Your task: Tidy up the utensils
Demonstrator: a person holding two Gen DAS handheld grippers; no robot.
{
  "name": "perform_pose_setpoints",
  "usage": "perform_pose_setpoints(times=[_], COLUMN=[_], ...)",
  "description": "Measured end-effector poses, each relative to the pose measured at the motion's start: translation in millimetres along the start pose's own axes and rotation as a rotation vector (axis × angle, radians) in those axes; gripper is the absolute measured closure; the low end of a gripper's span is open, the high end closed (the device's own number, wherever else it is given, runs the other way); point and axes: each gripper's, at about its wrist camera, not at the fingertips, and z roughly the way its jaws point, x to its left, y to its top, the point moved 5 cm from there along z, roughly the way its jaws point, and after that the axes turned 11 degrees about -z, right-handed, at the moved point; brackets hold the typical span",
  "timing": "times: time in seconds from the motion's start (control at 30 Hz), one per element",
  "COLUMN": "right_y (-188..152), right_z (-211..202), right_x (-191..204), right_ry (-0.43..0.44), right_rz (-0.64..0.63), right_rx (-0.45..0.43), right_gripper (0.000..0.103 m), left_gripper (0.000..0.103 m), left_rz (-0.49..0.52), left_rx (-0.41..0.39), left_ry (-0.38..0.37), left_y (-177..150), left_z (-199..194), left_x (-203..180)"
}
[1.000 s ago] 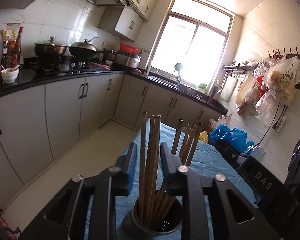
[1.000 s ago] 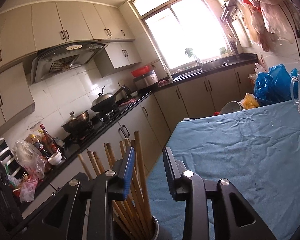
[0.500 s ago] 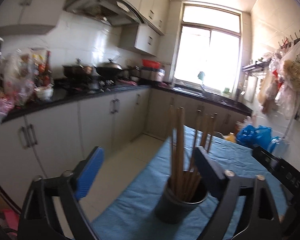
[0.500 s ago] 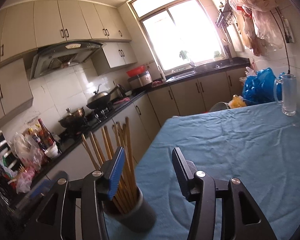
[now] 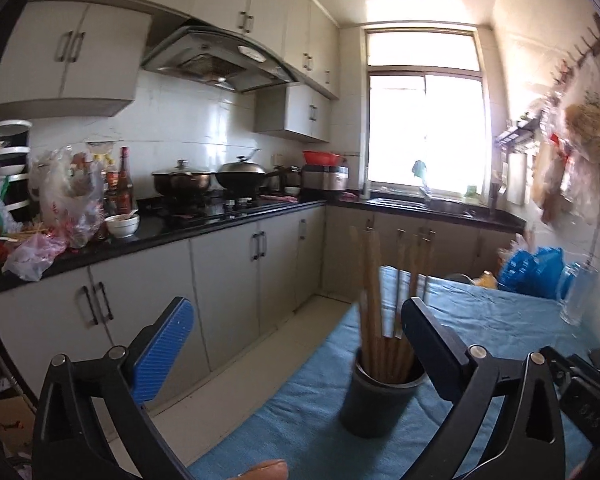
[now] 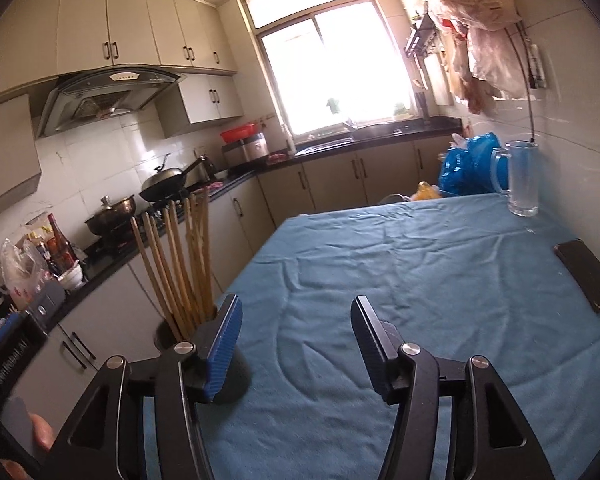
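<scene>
A dark round holder [image 5: 382, 402] stands upright near the left edge of the blue-clothed table [image 5: 500, 332], with several wooden chopsticks [image 5: 374, 300] standing in it. My left gripper [image 5: 296, 320] is wide open and empty, drawn back from the holder, which sits just inside its right finger. In the right wrist view the holder [image 6: 236, 372] and chopsticks [image 6: 180, 264] lie behind my left finger. My right gripper [image 6: 296, 328] is open and empty over the cloth [image 6: 420, 280].
A glass mug [image 6: 520, 178] and blue plastic bags [image 6: 466, 168] sit at the table's far right. A black phone [image 6: 586, 274] lies on the cloth at right. The kitchen counter with pots [image 5: 208, 182] runs along the left; the floor [image 5: 236, 384] lies between.
My left gripper let go of the chopsticks, opened wide and pulled back from the holder. My right gripper also opened wider and drew back to the right.
</scene>
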Motion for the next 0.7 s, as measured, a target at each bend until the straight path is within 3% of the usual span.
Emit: perform_pose_setpoints(times=[0.23, 0.37, 0.57, 0.7], right_y=[-11, -13, -19, -22], right_z=[-13, -21, -25, -25], right_x=[-10, -18, -25, -25], right_ry=[-0.049, -0.091, -0.124, -0.138], right_rz=[-0.015, -0.023, -0.039, -0.051], right_rx=[0.0, -0.011, -0.001, 0.009], right_gripper=[0.036, 0.034, 0.032, 0.03], left_gripper=[0.0, 0.0, 0.0, 0.0], left_rz=[0.107, 0.12, 0.102, 0.104], left_rx=[0.039, 0.097, 0.204, 0.231], left_ry=[-0.082, -0.114, -0.114, -0.082], left_y=[-24, -37, -51, -59], left_z=[-20, -20, -9, -4], left_x=[-31, -43, -48, -48])
